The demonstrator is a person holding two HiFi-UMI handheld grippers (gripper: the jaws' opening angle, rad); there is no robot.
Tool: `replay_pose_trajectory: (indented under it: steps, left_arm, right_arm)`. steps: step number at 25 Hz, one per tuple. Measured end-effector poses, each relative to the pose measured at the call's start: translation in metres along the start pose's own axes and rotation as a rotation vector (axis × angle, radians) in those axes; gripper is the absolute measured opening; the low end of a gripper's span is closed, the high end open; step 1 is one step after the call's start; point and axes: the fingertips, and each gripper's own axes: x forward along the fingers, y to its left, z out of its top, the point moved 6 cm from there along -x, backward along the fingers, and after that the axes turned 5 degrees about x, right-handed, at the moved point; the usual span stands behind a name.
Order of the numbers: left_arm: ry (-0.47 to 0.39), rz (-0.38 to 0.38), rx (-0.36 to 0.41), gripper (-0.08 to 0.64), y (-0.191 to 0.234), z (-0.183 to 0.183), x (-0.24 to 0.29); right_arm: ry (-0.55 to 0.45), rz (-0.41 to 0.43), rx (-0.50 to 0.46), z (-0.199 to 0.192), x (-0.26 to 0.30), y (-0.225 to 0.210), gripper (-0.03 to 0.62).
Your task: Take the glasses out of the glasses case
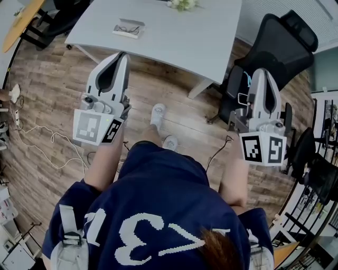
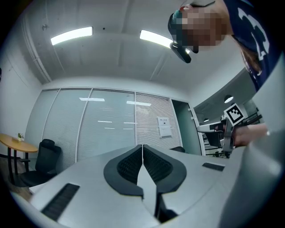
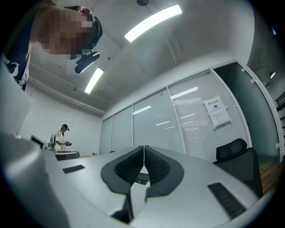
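On the grey table (image 1: 200, 37), far from both grippers, lies an open pale glasses case (image 1: 128, 29) with dark-rimmed glasses in it. My left gripper (image 1: 121, 56) is held over the wooden floor short of the table, jaws closed together with nothing between them. My right gripper (image 1: 262, 71) hangs at the right beside a chair, also shut and empty. Pointing up at the ceiling and glass walls, the left gripper (image 2: 142, 147) shows its pads touching. The same goes for the right gripper (image 3: 144, 148). Neither gripper view shows the case.
A black office chair (image 1: 274, 42) stands right of the table, close to my right gripper. White flowers (image 1: 182, 4) sit at the table's far edge. A white cable (image 1: 42, 142) lies on the floor at left. Another person (image 3: 62, 137) stands far off.
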Motion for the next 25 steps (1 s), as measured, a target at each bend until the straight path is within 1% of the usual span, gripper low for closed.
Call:
replay_pose_trajectory:
  steps: [6, 10, 14, 16, 20, 25]
  left_arm:
    - [-0.032, -0.023, 0.007, 0.02, 0.049, -0.013, 0.07]
    - [-0.049, -0.056, 0.009, 0.02, 0.088, -0.023, 0.118]
    - [-0.05, -0.095, 0.0, 0.02, 0.117, -0.031, 0.161]
    - [-0.041, -0.11, -0.007, 0.02, 0.127, -0.04, 0.185]
    - [-0.002, -0.114, -0.037, 0.02, 0.141, -0.07, 0.236]
    - [0.008, -0.094, -0.045, 0.02, 0.143, -0.076, 0.252]
  right_arm:
    - [-0.009, 0.009, -0.02, -0.008, 0.081, -0.012, 0.026]
    - [-0.03, -0.008, -0.029, -0.013, 0.139, -0.018, 0.026]
    - [-0.025, -0.034, -0.028, -0.019, 0.181, -0.025, 0.026]
    - [-0.011, -0.048, -0.024, -0.027, 0.201, -0.035, 0.026]
    - [0.042, -0.065, -0.007, -0.05, 0.241, -0.069, 0.026]
    - [0.053, -0.049, 0.012, -0.053, 0.256, -0.084, 0.026]
